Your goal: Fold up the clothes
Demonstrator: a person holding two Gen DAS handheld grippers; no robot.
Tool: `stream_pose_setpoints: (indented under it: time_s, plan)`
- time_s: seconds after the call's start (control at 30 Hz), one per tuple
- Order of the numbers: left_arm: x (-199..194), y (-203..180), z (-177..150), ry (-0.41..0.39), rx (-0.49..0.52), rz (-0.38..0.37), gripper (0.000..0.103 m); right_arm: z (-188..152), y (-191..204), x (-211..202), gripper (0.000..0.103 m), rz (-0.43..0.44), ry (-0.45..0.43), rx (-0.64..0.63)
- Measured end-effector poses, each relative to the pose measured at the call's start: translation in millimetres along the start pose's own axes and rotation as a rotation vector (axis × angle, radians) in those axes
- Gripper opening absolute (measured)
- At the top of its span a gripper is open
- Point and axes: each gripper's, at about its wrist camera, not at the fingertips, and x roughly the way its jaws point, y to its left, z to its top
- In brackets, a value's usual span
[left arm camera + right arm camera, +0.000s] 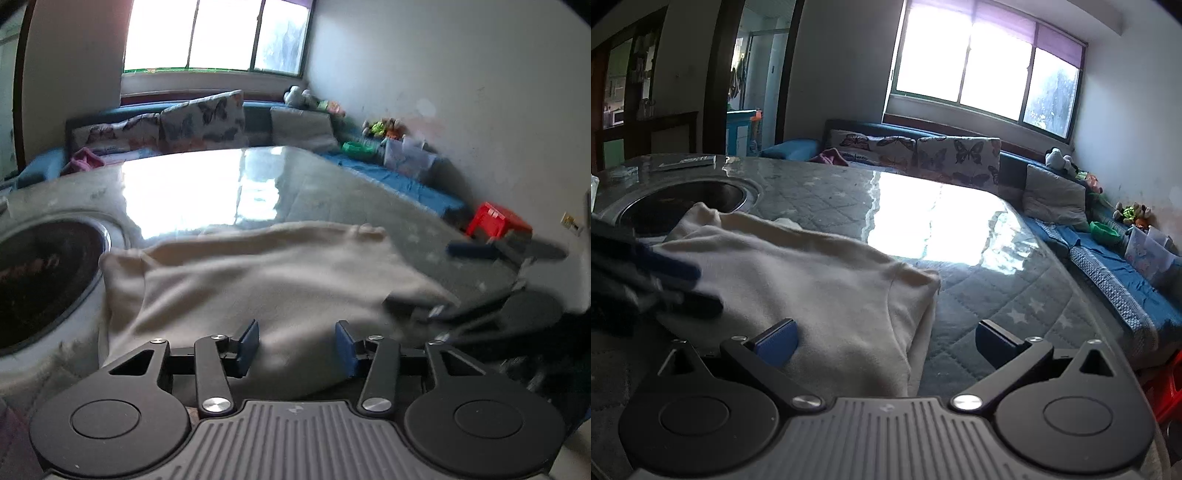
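The garment [798,280], a cream piece already doubled into a thick pad, lies on the glass-covered worktop [979,295], filling the lower middle of both frames. Its folded edge runs down the lower centre of the right wrist view, which suggests a fold has been laid and the sides are now being squared.

The left tongs [295,345] hang over the near edge of the cloth with a moderate gap between the blue pads. Cloth shows through that gap, but the pads do not press it, so nothing is gripped; likely they are lining up to pinch the hem.

The right tongs [886,341] stand wide apart, straddling the folded edge: one pad over the cloth, the other over bare worktop. That placement looks meant to take hold of the doubled edge, though it holds nothing.

In the right wrist view the left tongs show as a dark blur at middle left, over the cloth's far side. A round dark recess [683,206] sits in the worktop at upper left, just beyond the garment.
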Motion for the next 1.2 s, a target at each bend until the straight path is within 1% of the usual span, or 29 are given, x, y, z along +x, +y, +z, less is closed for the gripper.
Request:
stream_pose_setpoints:
  time_s: [0.2,0.33,0.5,0.63,0.7,0.87,0.97,1.03,1.2]
  plan:
    - [-9,9,5,-0.027,-0.019,0.009,0.047,11,3,3,0.103,0.007,-0.029,-0.023]
    - [-10,31,18,-0.048,-0.071,0.057,0.047,15,9,11,0.103,0.026,-0.027,-0.039]
    - [1,65,33,-0.040,-0.137,0.099,0.047,13,18,18,0.103,0.030,-0.014,-0.067]
    - [18,86,36,-0.003,-0.132,0.173,0.047,13,16,19,0.103,0.036,-0.006,-0.062]
    - [22,93,36,0.007,-0.146,0.182,0.045,12,15,20,0.103,0.039,-0.004,-0.062]
    - [20,88,45,-0.023,-0.113,0.204,0.045,13,15,21,0.103,0.038,-0.005,-0.066]
    - [29,84,53,-0.026,-0.075,0.214,0.045,15,15,21,0.103,0.037,-0.007,-0.067]
    - [39,83,56,-0.015,-0.050,0.225,0.045,15,15,20,0.103,0.038,-0.006,-0.066]
    - [64,96,61,0.030,-0.054,0.265,0.045,13,13,21,0.103,0.045,-0.001,-0.059]
